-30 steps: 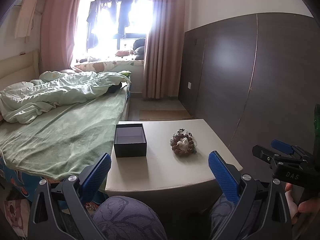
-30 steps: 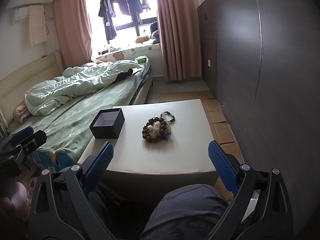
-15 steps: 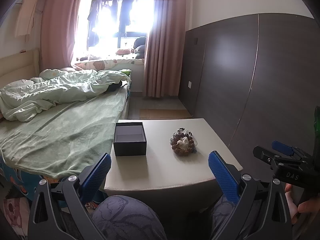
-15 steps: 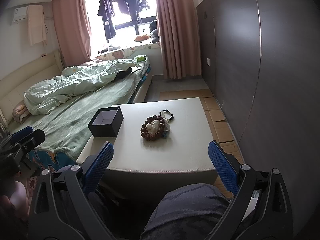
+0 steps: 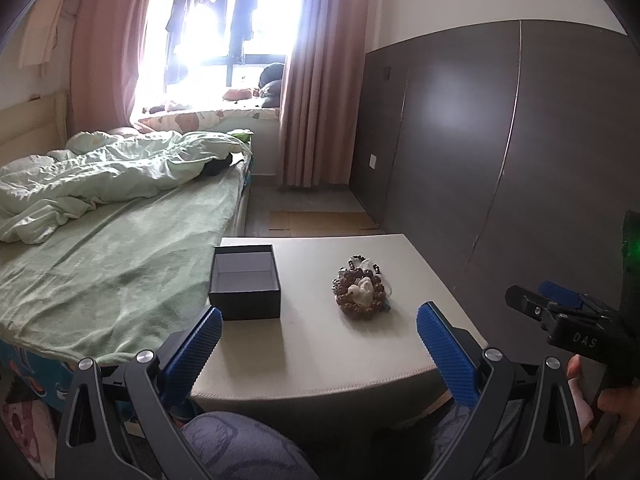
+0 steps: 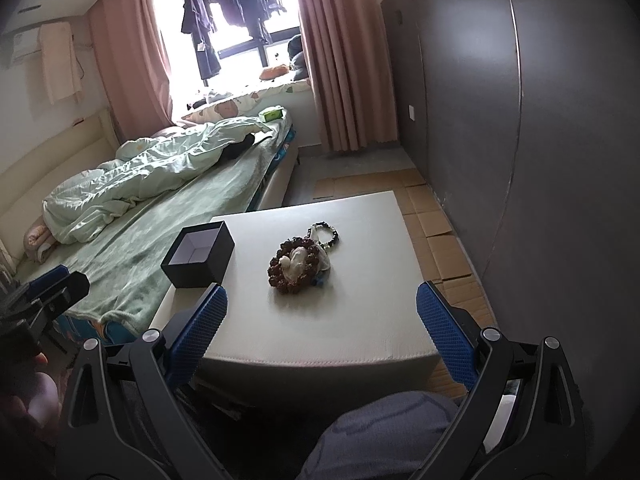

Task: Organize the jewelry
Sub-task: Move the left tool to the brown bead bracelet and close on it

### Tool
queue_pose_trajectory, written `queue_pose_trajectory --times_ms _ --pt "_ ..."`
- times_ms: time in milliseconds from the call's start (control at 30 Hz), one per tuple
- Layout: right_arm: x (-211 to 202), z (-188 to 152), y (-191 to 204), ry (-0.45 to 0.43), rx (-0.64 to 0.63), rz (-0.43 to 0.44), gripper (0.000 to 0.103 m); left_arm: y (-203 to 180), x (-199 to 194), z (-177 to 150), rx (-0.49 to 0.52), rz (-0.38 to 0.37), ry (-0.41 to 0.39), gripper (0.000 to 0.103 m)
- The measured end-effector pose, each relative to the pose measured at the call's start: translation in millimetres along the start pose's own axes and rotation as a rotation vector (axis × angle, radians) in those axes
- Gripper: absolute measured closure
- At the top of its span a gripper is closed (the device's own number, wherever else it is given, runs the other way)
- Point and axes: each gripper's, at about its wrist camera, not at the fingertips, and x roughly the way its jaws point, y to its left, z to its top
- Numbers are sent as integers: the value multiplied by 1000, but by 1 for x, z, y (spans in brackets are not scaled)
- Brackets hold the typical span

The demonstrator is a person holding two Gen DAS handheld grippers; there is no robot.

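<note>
Showing one open box (image 6: 197,257), one jewelry pile (image 6: 299,265), two spread tongs (image 5: 319,333) (image 6: 322,311).

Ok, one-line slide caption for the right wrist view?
Open right gripper faces a white table holding an open, empty black box and a jewelry pile, bed behind.

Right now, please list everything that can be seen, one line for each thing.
table: 1, off-white, centre, beside the bed.
box: 1, black, open and empty, table's left side.
jewelry pile: 1, brown bead bracelets around a white piece, table middle.
dark bead bracelet: 1, black and pale, at the pile's far edge.
bed: 1, green sheet and crumpled quilt, left.
curtains: pink, at the window.
wall panel: dark, right.
left gripper: fingers blue, open, empty.
right gripper: fingers blue, open, empty.
</note>
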Motion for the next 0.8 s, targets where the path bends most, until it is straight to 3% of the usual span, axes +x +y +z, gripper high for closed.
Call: queue_pose_trajectory --times_ms 167,233,533,800 --pt "25 8 -10 43 27 29 8 -2 24 5 1 -34 26 9" --pt "37 11 -14 62 49 28 10 -2 37 7 -4 -50 47 15" --pt "96 22 -28 172 140 98 43 -1 92 10 -33 -107 142 27" --pt "142 36 -38 238 209 144 46 3 139 10 -51 -129 216 33"
